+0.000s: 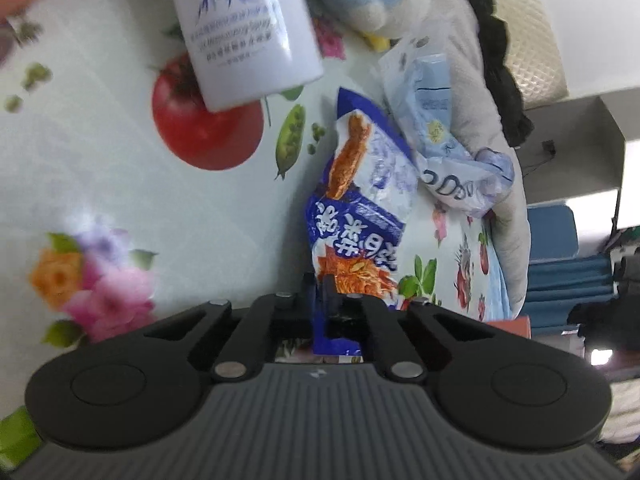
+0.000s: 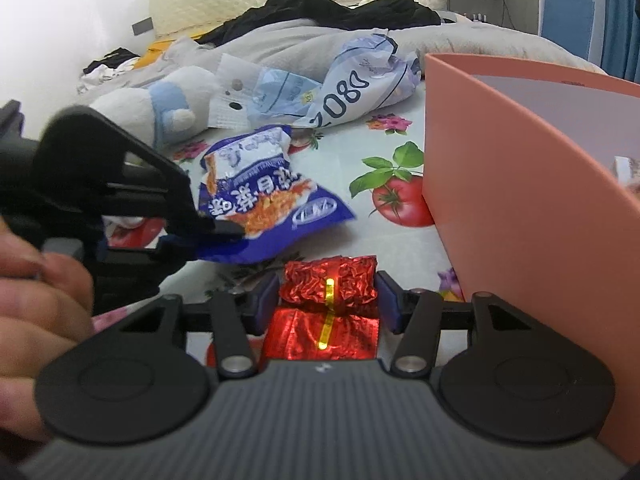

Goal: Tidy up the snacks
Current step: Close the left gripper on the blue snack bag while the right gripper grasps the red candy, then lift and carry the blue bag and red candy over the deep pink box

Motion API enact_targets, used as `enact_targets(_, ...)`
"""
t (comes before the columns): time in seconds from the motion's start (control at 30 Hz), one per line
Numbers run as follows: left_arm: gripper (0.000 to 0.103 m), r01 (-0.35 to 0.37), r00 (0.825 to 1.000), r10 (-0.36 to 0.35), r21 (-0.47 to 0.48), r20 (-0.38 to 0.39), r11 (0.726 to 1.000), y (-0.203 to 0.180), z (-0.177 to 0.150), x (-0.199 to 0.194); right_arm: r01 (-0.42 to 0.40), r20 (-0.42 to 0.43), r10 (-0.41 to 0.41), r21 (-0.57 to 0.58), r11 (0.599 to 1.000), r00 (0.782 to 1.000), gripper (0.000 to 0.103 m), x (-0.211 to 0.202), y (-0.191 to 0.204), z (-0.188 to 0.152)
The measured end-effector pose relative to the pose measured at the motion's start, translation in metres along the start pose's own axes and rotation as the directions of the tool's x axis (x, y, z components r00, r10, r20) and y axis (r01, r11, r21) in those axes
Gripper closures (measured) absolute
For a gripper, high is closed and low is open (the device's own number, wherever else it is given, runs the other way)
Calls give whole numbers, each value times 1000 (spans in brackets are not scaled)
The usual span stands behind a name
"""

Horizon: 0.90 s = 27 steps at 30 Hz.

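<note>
My left gripper (image 1: 325, 296) is shut on the bottom edge of a blue and white snack bag (image 1: 356, 208) with orange print, held just above the flowered tablecloth. The same bag (image 2: 264, 196) shows in the right wrist view, pinched by the left gripper (image 2: 224, 232) coming in from the left. My right gripper (image 2: 328, 292) is shut on a red foil packet (image 2: 330, 284) with a yellow stripe, close to the tablecloth beside the pink box (image 2: 520, 208).
A white bottle (image 1: 244, 28) stands on the tablecloth (image 1: 100, 160). A white and blue plush toy (image 2: 160, 108), a pale blue packet (image 2: 280, 92) and a white bag marked 208 (image 2: 352, 96) lie behind. Grey bedding (image 2: 304, 36) sits beyond.
</note>
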<state>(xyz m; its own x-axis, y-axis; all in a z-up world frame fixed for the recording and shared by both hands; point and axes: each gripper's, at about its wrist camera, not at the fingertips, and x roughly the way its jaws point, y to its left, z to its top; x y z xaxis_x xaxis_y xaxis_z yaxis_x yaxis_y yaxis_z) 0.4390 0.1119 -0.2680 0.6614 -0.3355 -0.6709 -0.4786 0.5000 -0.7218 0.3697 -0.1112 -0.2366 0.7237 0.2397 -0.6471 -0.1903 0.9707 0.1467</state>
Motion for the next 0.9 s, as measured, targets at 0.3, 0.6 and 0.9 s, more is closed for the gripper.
enact_targets(0.3,103,2,999,-10,150,53,989,-8,-35,-77,-99,-6,99,-35,994,995,48,-65,5,-9)
enact_targets(0.6,103,-50,996,20,336,92,941,-11,-100,-155,-142,-12,141,-32,989,990,48,-128,-8,-27)
enact_targets(0.9,103,-90,987,21,433,160,897,-27,-153,-208,-167,-19,166,-28,986,986,48,-172,-18,-32)
